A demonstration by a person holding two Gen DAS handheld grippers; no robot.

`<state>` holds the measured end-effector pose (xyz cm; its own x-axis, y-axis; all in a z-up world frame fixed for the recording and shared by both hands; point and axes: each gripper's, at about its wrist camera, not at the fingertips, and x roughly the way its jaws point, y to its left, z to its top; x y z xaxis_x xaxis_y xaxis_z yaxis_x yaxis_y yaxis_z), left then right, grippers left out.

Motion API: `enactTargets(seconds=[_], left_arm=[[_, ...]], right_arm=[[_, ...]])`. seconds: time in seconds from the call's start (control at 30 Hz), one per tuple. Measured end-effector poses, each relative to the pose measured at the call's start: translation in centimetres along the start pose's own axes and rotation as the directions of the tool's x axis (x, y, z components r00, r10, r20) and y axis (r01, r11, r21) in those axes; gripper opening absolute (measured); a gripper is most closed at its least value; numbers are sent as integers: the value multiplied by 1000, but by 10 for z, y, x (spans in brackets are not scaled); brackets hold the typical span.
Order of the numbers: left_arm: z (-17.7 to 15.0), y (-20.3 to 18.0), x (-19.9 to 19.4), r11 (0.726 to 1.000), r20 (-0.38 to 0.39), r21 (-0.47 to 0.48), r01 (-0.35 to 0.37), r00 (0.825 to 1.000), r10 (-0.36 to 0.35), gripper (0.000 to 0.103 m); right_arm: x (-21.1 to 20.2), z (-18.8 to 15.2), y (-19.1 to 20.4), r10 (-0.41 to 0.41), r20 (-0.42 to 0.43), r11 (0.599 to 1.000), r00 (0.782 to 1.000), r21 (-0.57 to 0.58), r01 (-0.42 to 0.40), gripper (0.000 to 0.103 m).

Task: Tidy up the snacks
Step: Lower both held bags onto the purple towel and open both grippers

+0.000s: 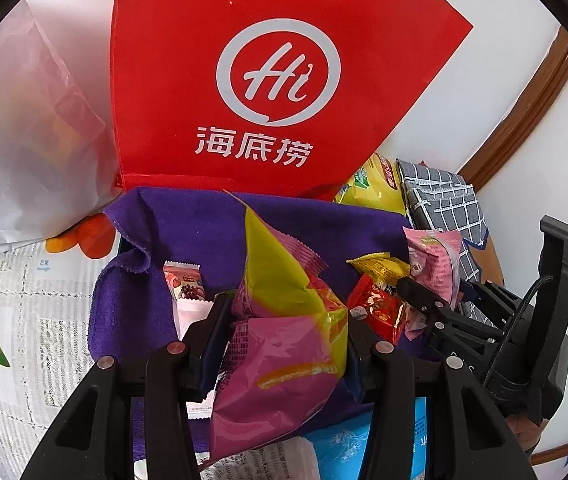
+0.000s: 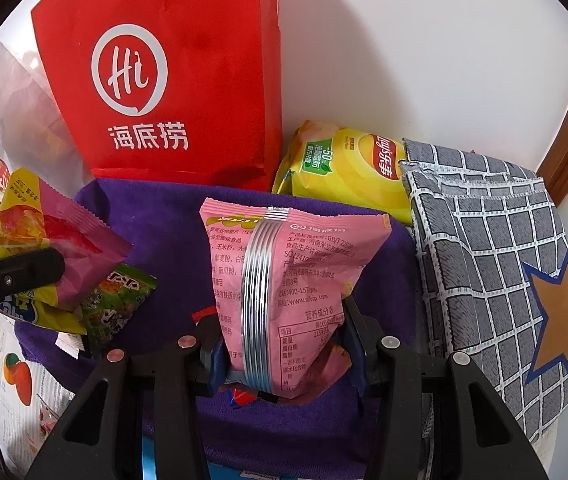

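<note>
Left hand-held gripper (image 1: 288, 336) grasps a crinkly magenta-yellow packet (image 1: 284, 320); right hand-held gripper (image 2: 279, 344) clamps a puffy pink foil bag (image 2: 284, 280) above fuzzy purple cloth (image 2: 171, 232).

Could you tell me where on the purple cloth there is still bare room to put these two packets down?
The purple cloth is bare across its back strip, below the red bag, and between the green snack packet and the pink packet in the right gripper. The near left corner is crowded with small snacks; the right edge is hemmed by the yellow crisp bag and checked fabric.
</note>
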<state>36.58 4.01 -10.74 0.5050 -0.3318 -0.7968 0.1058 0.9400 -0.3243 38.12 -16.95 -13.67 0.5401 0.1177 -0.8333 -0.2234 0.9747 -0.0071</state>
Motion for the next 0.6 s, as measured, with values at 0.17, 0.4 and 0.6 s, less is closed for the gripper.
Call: enactTargets(seconds=[0.17,0.4,0.6], left_arm=[[-1,-1,5,1000,-13,-3,8,1000,-8,46],[-4,-4,12,1000,-37,-1,10,999,-10,47],[-6,-5,18,999,-59,-9,32,998,-32,47]], right_arm=[[0,0,0,0,-1,1000,1000,-7,0,47],[2,-1,4,-8,-8,999,1000,-32,8,47],[6,-3,5,-33,-26,998,999,-48,32,48]])
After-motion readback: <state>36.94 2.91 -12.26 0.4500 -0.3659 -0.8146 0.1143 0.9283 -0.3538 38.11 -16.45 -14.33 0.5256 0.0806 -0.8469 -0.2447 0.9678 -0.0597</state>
